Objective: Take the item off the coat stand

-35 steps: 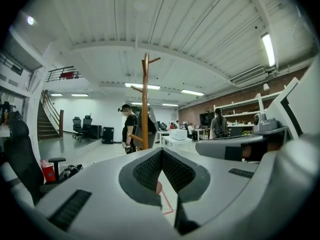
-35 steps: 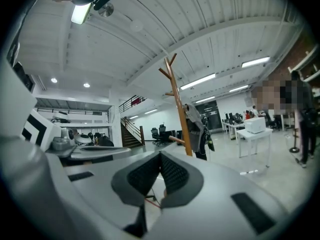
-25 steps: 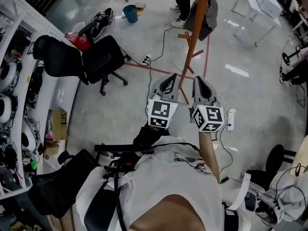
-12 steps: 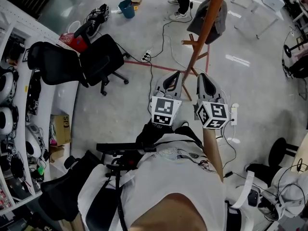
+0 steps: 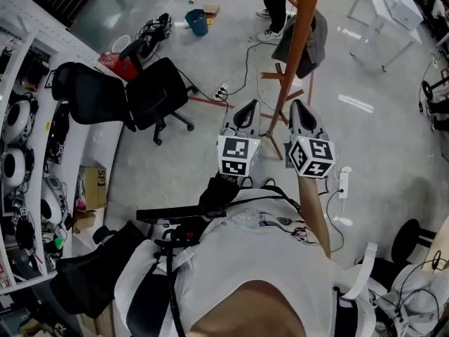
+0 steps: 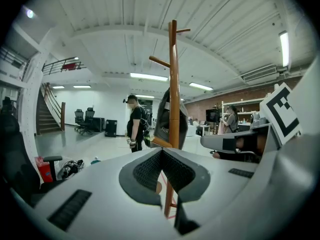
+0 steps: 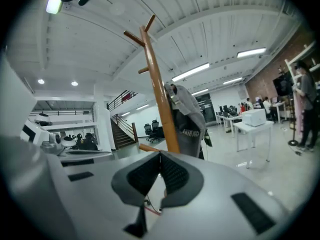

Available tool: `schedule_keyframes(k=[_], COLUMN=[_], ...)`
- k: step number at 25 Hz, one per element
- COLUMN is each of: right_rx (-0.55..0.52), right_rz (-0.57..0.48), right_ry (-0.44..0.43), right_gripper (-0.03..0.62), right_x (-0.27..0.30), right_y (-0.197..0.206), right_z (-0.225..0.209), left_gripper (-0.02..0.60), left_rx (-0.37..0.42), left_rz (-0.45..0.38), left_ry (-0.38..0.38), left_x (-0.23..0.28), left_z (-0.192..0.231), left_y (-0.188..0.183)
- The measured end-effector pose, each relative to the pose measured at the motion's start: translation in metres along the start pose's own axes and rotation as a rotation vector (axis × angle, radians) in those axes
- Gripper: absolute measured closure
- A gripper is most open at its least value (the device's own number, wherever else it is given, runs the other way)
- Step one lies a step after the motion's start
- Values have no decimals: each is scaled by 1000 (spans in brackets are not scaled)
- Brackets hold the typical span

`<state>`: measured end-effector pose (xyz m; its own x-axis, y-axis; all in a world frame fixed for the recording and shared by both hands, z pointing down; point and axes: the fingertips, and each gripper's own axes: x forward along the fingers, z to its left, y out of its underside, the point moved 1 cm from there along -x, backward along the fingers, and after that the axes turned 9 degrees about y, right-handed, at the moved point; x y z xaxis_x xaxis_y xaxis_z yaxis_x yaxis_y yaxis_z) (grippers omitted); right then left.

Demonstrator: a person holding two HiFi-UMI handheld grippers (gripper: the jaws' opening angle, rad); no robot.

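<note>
Hanging grey garment [image 5: 316,41] ahead of closed left hand-held gripper [image 5: 245,107], closed right hand-held gripper [image 5: 300,108].

This is an open lab-style office hall. Black office chairs [image 5: 161,86] and equipment shelves [image 5: 28,118] stand left of the coat stand [image 5: 300,34], with white desks [image 5: 389,2] to its right.

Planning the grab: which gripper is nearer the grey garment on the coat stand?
Right. The right gripper is just short of the grey garment, on its side of the pole; the left gripper is across the pole.
</note>
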<state>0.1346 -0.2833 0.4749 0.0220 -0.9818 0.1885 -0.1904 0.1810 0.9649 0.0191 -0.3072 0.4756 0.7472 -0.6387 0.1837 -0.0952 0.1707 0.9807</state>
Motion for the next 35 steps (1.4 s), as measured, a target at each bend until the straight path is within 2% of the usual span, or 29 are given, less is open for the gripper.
schedule_keyframes(k=[11, 17, 20, 24, 27, 28, 29, 35], right_rx=[29, 55, 62, 60, 45, 41, 42, 65], right_rz=[52, 93, 111, 138, 149, 147, 141, 121], right_ry=[50, 96, 107, 118, 164, 180, 192, 236], right_gripper=[586, 459, 431, 431, 436, 515, 555, 569], right_x=[48, 81, 100, 128, 139, 140, 139, 131], right_y=[5, 6, 6, 9, 11, 9, 6, -7], right_z=[-43, -72, -81, -86, -94, -96, -97, -109], left_gripper=[577, 577, 577, 577, 577, 577, 577, 577], left_rx=[14, 11, 13, 14, 13, 12, 11, 7], left_rz=[-3, 9, 8, 14, 19, 18, 18, 17], left_ry=[-55, -82, -93, -110, -128, -135, -142, -165], left_x=[13, 18, 19, 16, 12, 9, 7, 0], left_z=[16, 23, 27, 32, 36, 38, 40, 42], left_y=[-6, -4, -5, -3, 0, 1, 0, 1])
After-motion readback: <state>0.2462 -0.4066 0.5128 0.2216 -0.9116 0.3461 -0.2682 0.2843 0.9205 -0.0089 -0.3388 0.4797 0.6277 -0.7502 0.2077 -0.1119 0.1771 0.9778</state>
